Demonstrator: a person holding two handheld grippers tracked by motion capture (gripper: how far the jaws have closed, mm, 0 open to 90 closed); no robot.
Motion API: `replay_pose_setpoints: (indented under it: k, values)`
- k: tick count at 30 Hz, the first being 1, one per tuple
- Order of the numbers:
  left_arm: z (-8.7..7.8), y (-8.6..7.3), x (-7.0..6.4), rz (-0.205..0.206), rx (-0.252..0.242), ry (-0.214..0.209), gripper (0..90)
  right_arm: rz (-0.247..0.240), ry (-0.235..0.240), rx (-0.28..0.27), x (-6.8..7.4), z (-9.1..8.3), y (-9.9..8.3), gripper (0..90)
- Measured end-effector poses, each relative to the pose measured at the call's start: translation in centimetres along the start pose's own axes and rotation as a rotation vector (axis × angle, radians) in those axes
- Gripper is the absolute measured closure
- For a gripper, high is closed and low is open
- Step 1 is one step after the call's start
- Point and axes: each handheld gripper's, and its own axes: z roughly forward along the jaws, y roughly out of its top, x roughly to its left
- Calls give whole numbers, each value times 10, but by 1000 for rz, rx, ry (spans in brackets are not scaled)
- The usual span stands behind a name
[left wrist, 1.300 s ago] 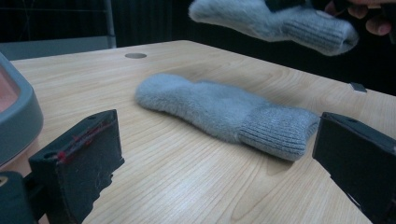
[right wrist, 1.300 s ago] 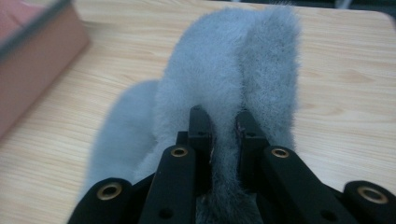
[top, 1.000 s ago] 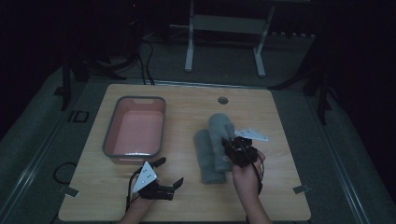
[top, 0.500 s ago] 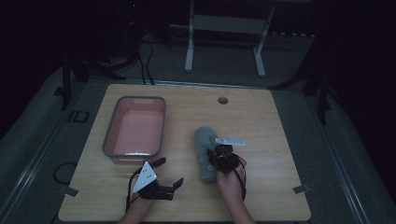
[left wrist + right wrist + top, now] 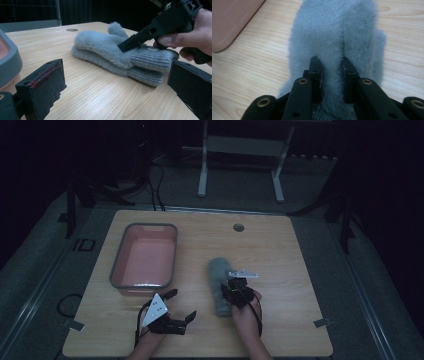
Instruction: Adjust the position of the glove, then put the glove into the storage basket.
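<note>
Between right claw (image 5: pixel 331 66) jaws: grey mitten (image 5: pixel 337 32) fold, pinched.

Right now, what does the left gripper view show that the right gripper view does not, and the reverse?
Left gripper view alone: two grey mittens stacked, ribbed cuffs toward the camera, a hand holding the right gripper, and the table's round hole. Right gripper view alone: a ridge of mitten fleece pinched between its jaws. Both: the mittens, the pink bin, the wooden table.
</note>
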Motion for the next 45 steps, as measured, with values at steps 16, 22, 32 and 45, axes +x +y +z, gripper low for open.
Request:
replay_pose_setpoints:
  k: [16,22,32,45]
  values:
    - [0,0,0,-8,2,7,17,-41,115,-31,-14,-21,15,366]
    - [1,0,0,-13,10,36,17,-64,204,-10,-27,-35,19,187]
    - [4,3,-3,10,87,88,17,-215,180,-95,-53,-44,13,142]
    - [36,47,-14,-84,325,4,17,-174,232,-114,-78,-53,15,138]
